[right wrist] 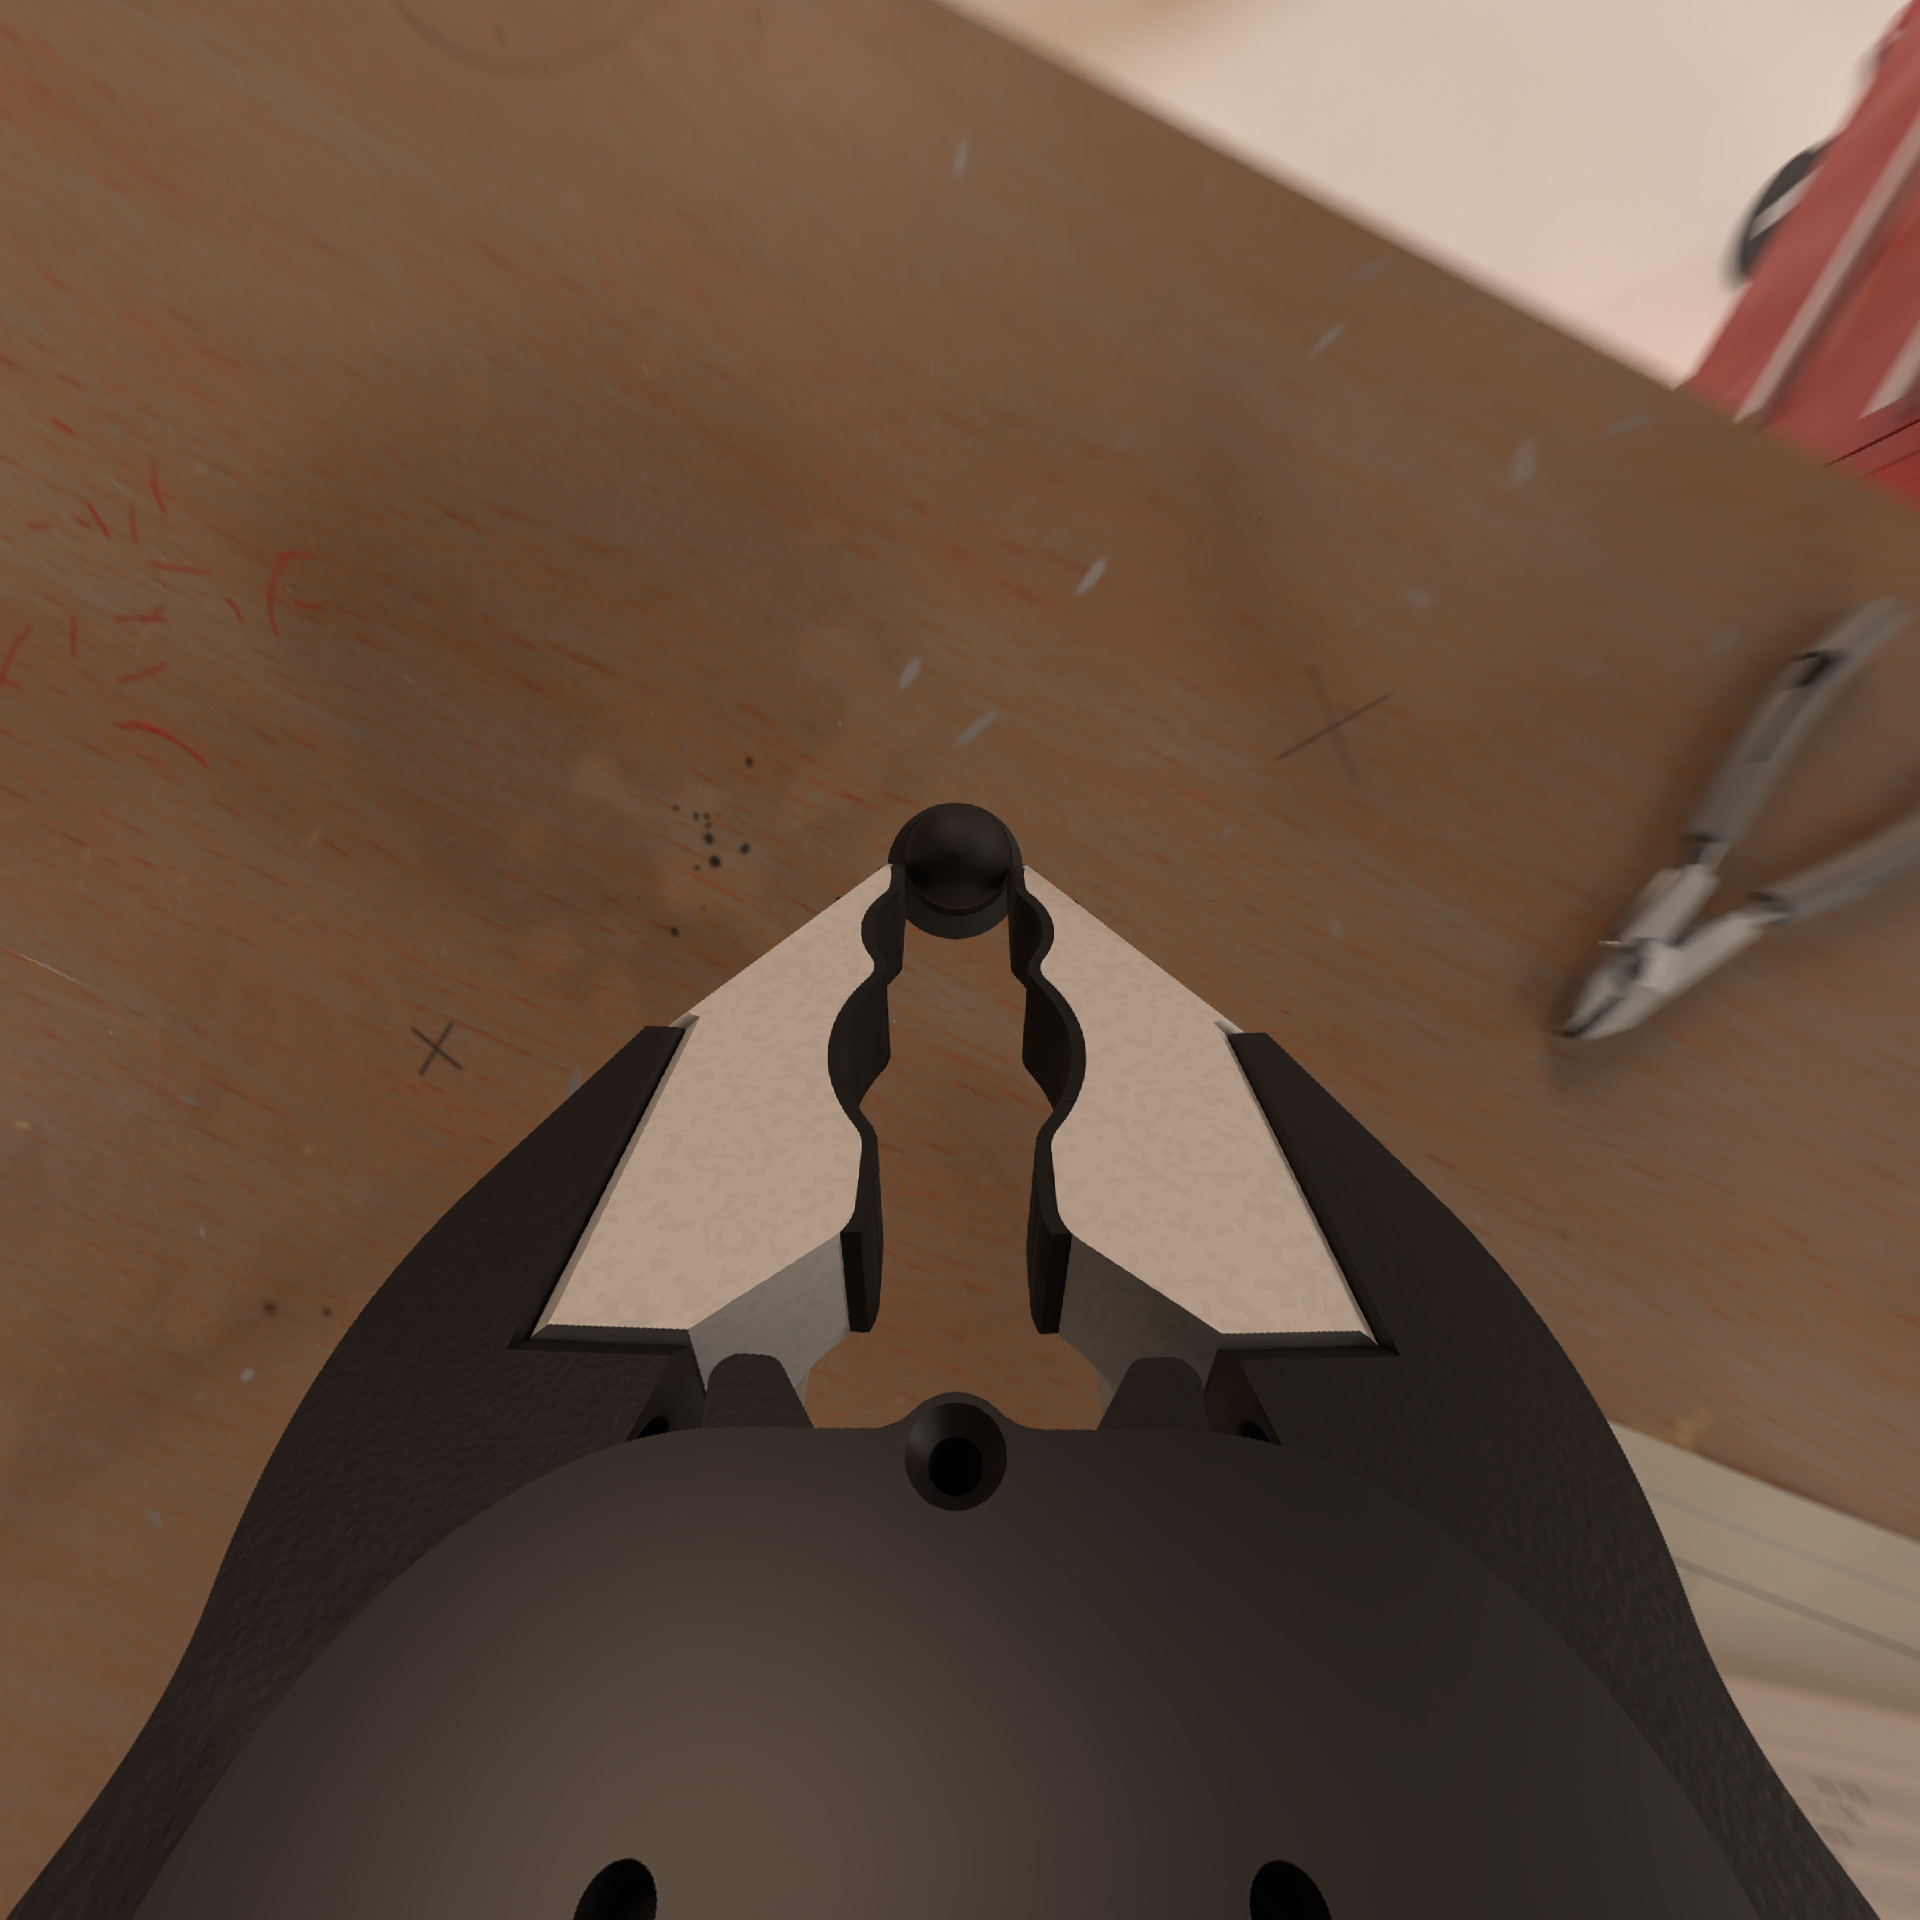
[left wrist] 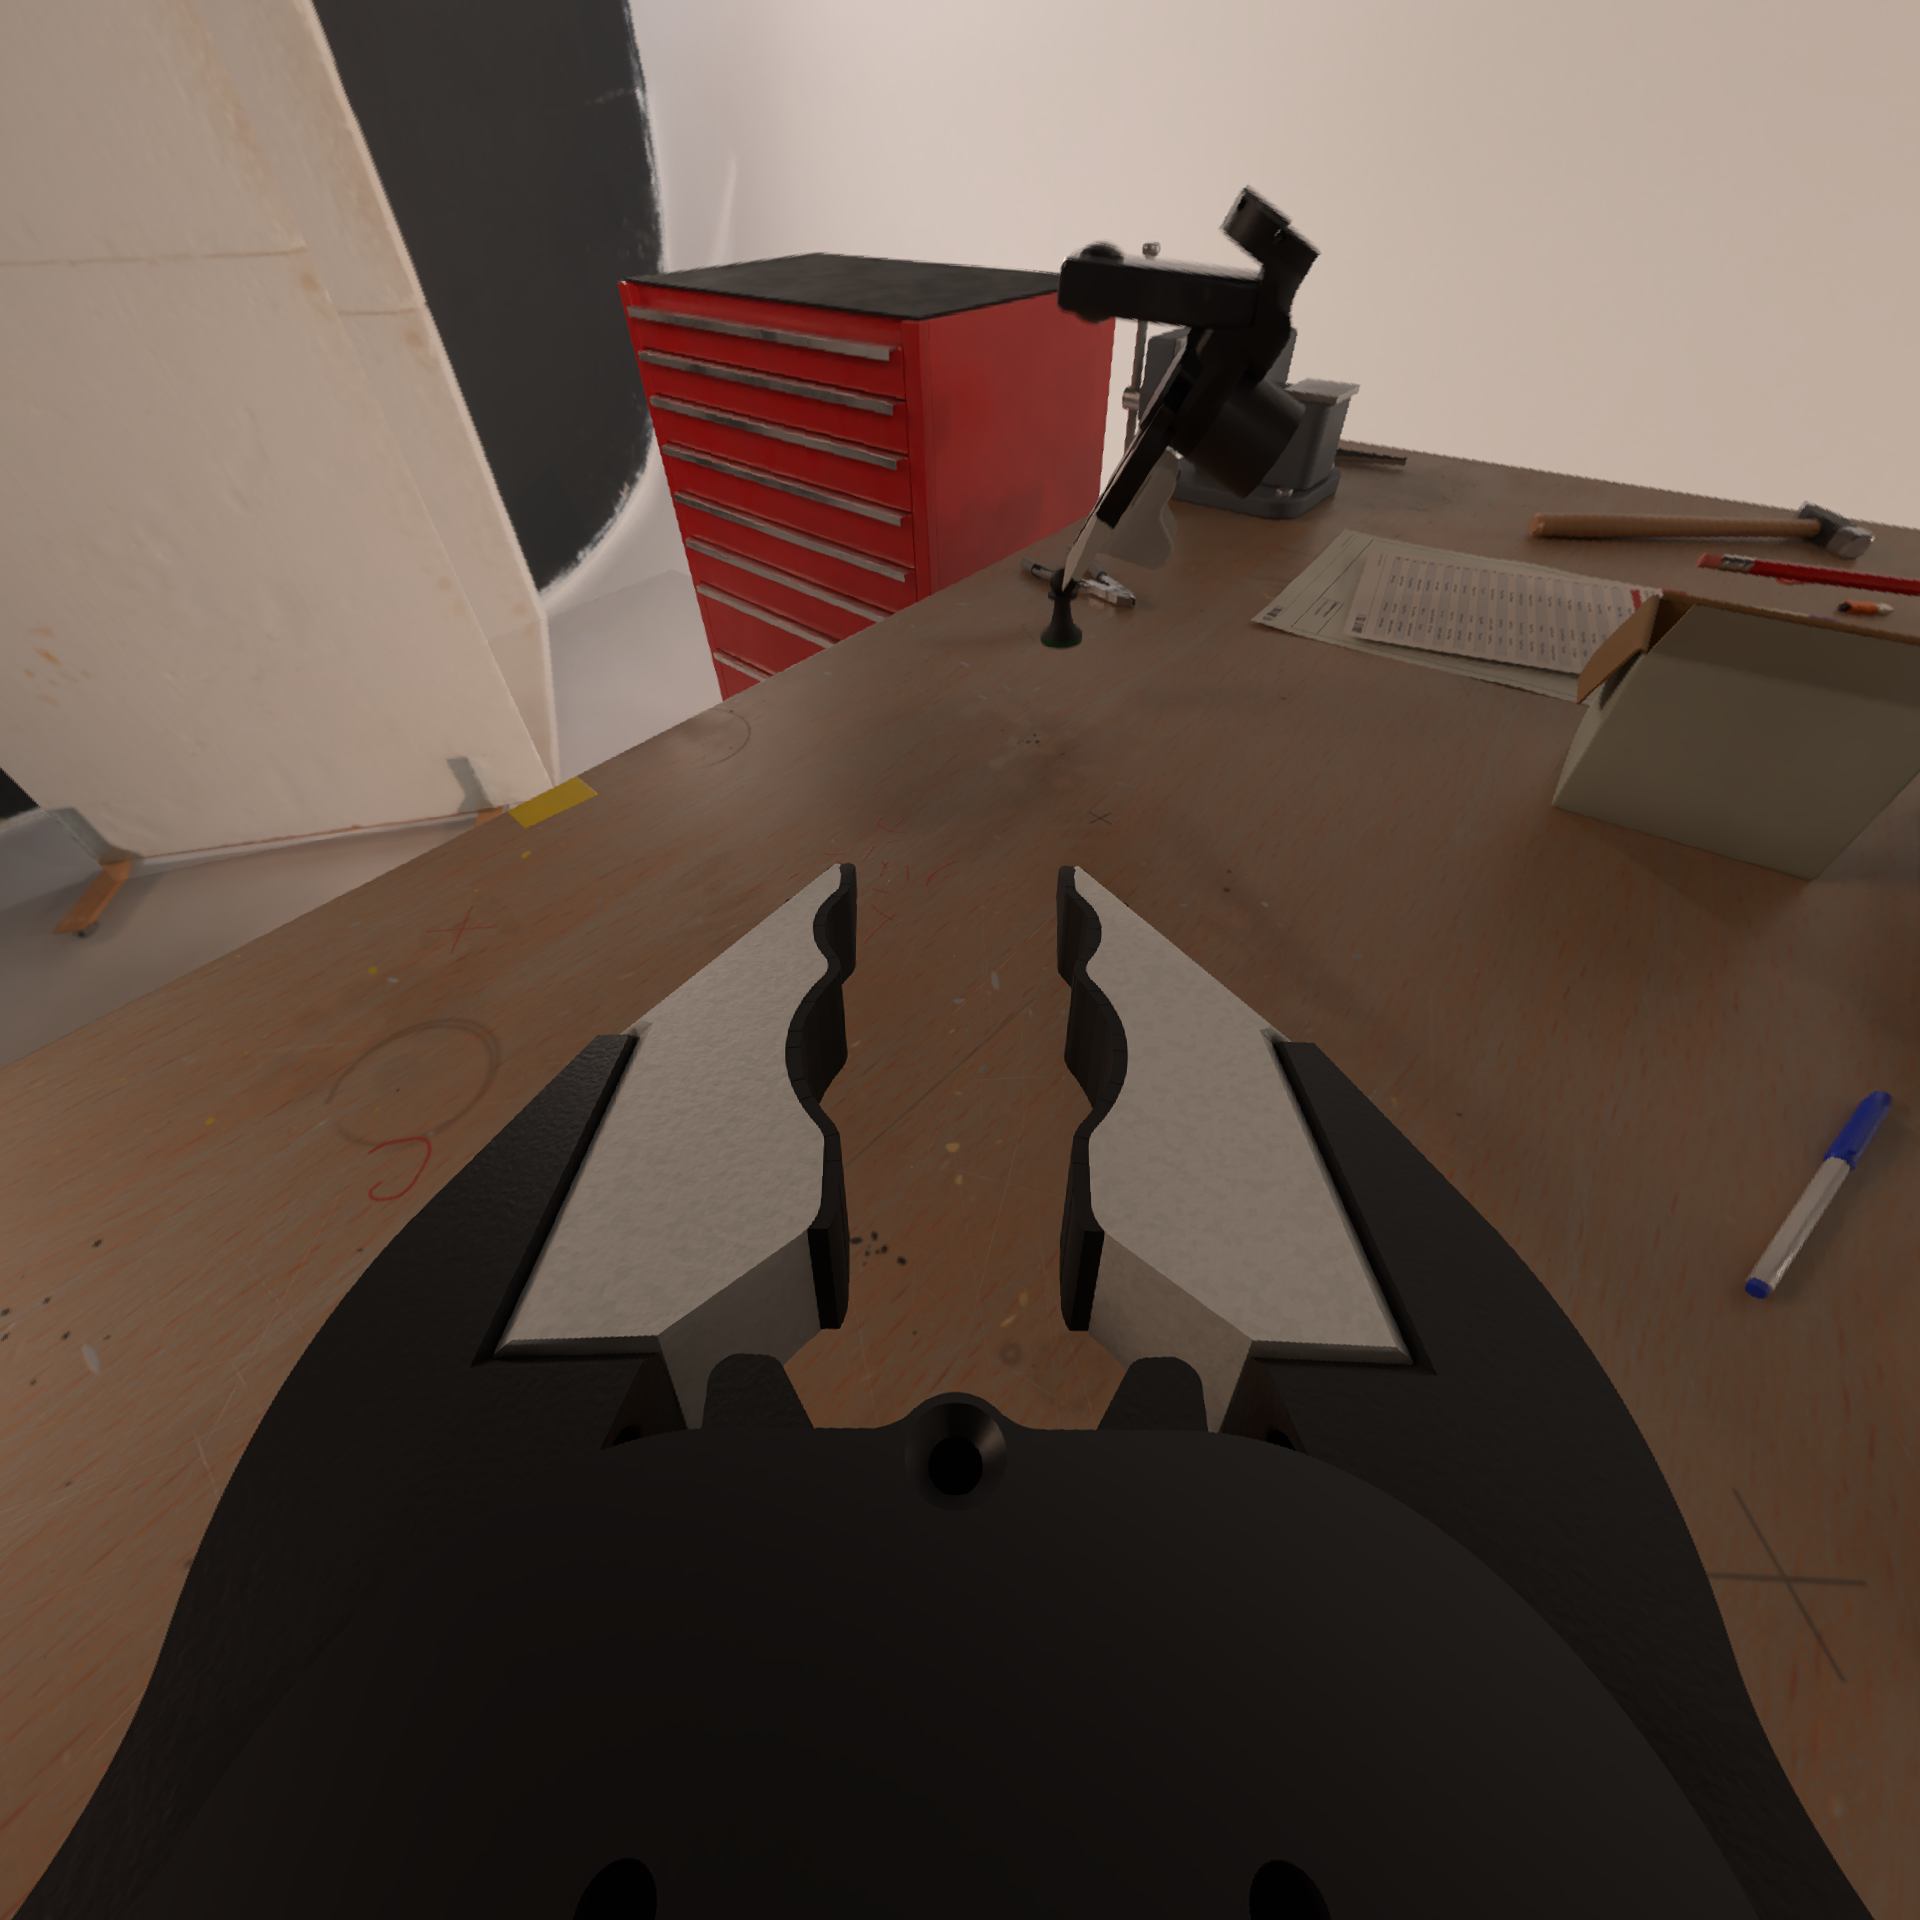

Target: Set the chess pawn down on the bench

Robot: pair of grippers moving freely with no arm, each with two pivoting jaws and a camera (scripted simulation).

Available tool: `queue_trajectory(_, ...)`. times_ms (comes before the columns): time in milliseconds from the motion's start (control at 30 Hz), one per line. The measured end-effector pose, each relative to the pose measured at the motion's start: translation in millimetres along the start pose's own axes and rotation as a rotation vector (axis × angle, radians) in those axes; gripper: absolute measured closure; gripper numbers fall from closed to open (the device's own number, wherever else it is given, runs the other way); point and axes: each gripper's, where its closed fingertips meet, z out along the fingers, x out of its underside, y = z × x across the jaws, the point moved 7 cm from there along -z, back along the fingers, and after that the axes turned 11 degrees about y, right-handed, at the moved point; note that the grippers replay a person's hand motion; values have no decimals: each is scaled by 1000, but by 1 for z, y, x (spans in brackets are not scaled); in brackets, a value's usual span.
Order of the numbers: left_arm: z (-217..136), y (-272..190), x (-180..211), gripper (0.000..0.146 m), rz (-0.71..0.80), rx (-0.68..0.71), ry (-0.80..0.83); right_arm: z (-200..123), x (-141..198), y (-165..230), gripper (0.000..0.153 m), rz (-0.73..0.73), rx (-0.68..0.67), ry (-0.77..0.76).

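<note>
The black chess pawn [right wrist: 956, 868] sits between my right gripper's [right wrist: 956, 883] fingertips, which are shut on its round head, seen from above the wooden bench [right wrist: 520, 416]. In the left wrist view the right gripper [left wrist: 1070, 582] tilts down at the bench's far edge, and the pawn [left wrist: 1062, 621] stands upright under it. Its green-bottomed base is at the bench surface [left wrist: 1247, 935]; I cannot tell if it touches. My left gripper [left wrist: 956, 883] is open and empty, low over the near part of the bench.
Metal pliers [right wrist: 1745, 831] lie just right of the pawn. A red drawer cabinet [left wrist: 831, 447] stands beyond the bench edge. A vise [left wrist: 1299, 447], hammer [left wrist: 1704, 528], papers [left wrist: 1455, 613], open cardboard box [left wrist: 1745, 738] and blue pen [left wrist: 1818, 1195] are on the right.
</note>
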Motion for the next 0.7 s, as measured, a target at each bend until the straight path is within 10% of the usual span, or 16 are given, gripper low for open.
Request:
queue_trajectory(433,10,3,7,110,-20,8,52,52,-20,8,120,-94,27,147)
queue_trajectory(700,-10,6,-1,111,-10,-41,17,-17,-17,0,122,-54,152,-146)
